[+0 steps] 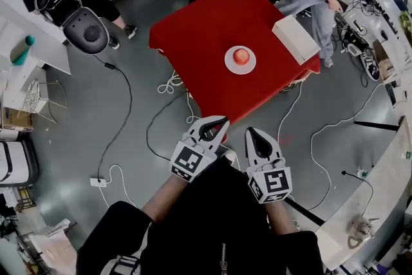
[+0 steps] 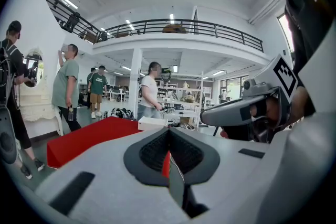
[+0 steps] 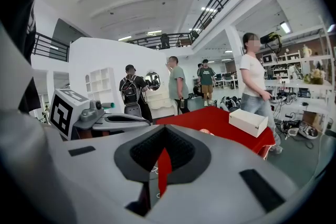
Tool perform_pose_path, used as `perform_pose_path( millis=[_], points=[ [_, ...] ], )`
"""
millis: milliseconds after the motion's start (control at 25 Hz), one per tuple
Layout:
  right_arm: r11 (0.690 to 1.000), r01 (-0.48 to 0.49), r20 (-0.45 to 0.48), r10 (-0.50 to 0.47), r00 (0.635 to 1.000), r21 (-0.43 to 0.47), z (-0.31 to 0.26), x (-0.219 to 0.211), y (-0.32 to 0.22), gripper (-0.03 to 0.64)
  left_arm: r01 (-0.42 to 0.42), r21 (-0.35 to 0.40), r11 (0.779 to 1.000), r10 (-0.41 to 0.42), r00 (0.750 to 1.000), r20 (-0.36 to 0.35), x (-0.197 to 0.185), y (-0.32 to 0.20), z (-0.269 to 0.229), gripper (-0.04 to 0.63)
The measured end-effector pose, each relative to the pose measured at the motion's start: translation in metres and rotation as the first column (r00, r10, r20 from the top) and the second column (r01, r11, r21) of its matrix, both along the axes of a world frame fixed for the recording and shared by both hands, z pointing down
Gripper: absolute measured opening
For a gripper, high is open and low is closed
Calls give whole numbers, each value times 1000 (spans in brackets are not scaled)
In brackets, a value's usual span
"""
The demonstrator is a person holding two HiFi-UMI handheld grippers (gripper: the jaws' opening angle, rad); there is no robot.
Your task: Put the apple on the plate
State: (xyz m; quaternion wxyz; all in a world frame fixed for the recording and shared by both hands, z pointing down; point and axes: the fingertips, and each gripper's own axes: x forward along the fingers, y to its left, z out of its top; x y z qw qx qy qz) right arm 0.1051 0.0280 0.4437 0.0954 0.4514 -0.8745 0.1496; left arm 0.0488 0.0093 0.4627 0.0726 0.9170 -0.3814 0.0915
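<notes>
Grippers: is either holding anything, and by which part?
Nothing is held. The left gripper and right gripper are shut and empty; the apple sits on the plate.

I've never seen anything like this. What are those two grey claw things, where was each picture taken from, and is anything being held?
There is no robot here: a person holds a hand tool in each hand, the left gripper and the right gripper. The head view comes from a camera on the person's head, looking down. The other two views come from cameras riding on each gripper. Both grippers are shut and empty. Ahead stands a red table with an apple on a white plate, and a white box beside it.
</notes>
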Motion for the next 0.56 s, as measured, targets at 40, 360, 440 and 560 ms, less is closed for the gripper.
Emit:
perform_pose_path(
  millis=[40,360,440,560],
  points=[
    [1000,0,-2,0,1000,-1,1,0,0,10,-2,-2,1000,2,1000,0,1,0,1,5],
    [1000,-11,-6,11,1000,-8,3,1,4,11,-2,-9,1000,2,1000,-2,-1,3,3,5],
    [1000,-9,-4,9,1000,-9,3,0,5,9,0,-8,1000,0,1000,-4,-2,4,3,5],
    [1000,-2,-4,2,1000,-8,3,-2,6,9,2,-6,1000,-2,1000,-7,-2,4,2,5]
  ],
)
